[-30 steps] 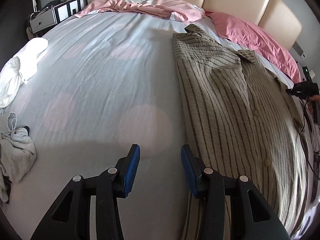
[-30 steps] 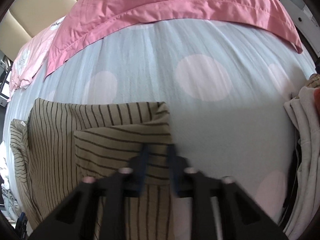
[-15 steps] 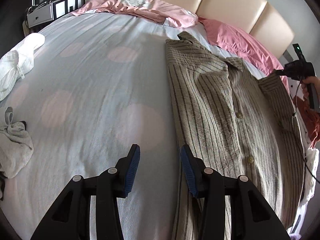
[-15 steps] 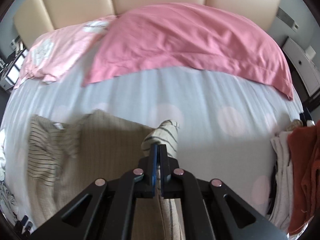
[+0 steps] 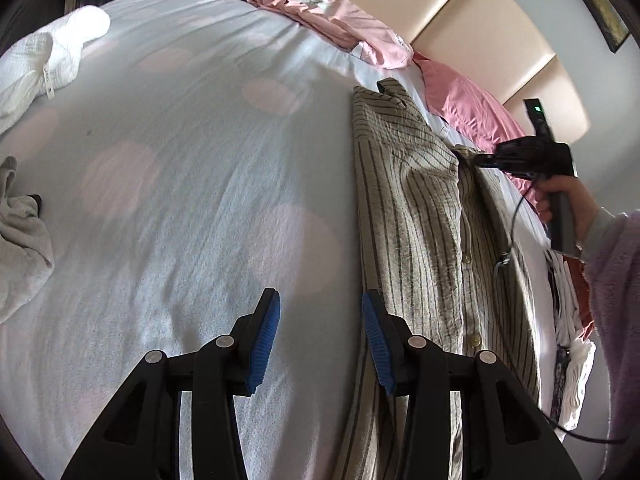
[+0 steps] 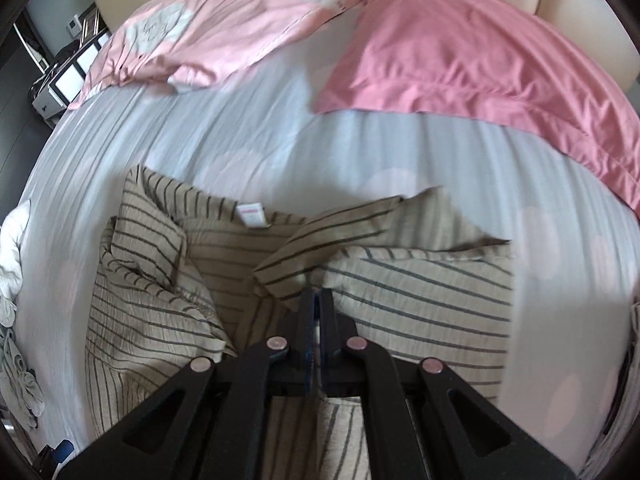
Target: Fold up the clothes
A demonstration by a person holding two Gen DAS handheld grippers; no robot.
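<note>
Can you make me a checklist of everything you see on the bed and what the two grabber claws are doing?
Surface: bed sheet, pale with faint pink dots, wrinkled.
Job's things: striped shirt lying on the sheet, buttons showing, one side pulled over toward the middle.
Clutter: white towel and grey cloth at the bed's edge; clothes pile on the other side.
Grippers: left gripper open, over bare sheet beside the shirt's edge; right gripper shut on the striped shirt.
Cables: black cable hanging from the right gripper over the shirt.
Surroundings: pink pillows, beige headboard.
</note>
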